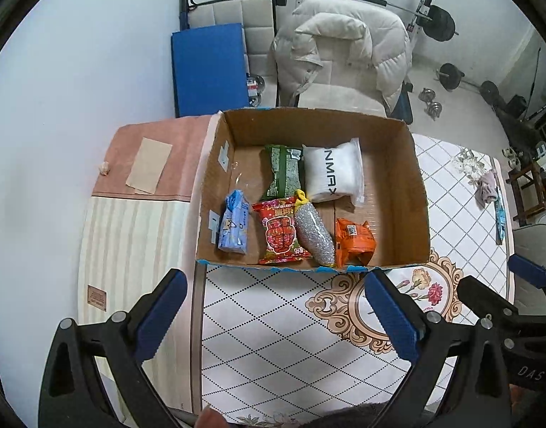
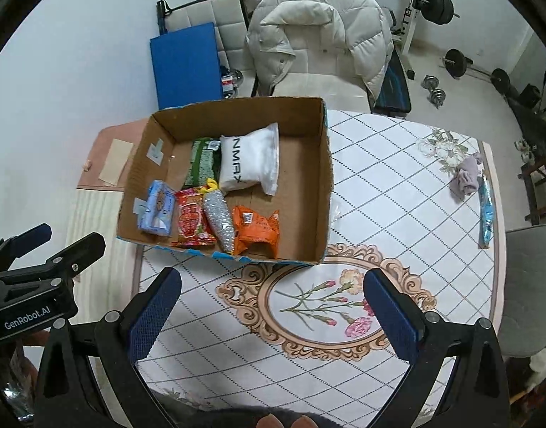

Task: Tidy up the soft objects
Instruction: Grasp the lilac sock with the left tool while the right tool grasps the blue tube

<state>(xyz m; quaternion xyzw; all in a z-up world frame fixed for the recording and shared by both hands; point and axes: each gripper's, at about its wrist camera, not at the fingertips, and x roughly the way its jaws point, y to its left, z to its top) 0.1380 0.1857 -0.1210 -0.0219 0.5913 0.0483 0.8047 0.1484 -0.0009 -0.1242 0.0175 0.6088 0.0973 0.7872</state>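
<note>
Brown corrugated cardboard formed the open box (image 1: pixel 412 178) that sat just ahead of both grippers on the patterned tablecloth (image 1: pixel 273 328), its torn blue-edged near rim toward them. Six soft items lay inside, all crowded toward its left and near part as seen from the grippers. Along the near wall ran a row: a pale blue tissue pack (image 1: pixel 233 226) farthest left, then a red snack packet (image 1: pixel 282 233), a silver glittery pouch (image 1: pixel 314 235) with a yellow end, and an orange snack packet (image 1: pixel 355 240) on the right. The red packet and the silver pouch touched. Behind that row lay a green packet (image 1: pixel 283 171) and, just right of it, a white plastic-wrapped bundle (image 1: pixel 333 173) printed with black letters. The box's right side and far strip showed bare cardboard.

The left gripper (image 1: pixel 273 317) hovered over the tablecloth short of the box, jaws spread wide and holding nothing. The right gripper (image 2: pixel 273 314) hung beside it above the floral medallion, likewise spread wide and empty.

Well off to the right of the right gripper, near the table's far edge, a lilac cloth (image 2: pixel 467 174) lay bunched outside the box, with a long blue wrapped packet (image 2: pixel 485 214) just beside it. A cream puffer jacket (image 2: pixel 308 32) draped a chair beyond the box.
</note>
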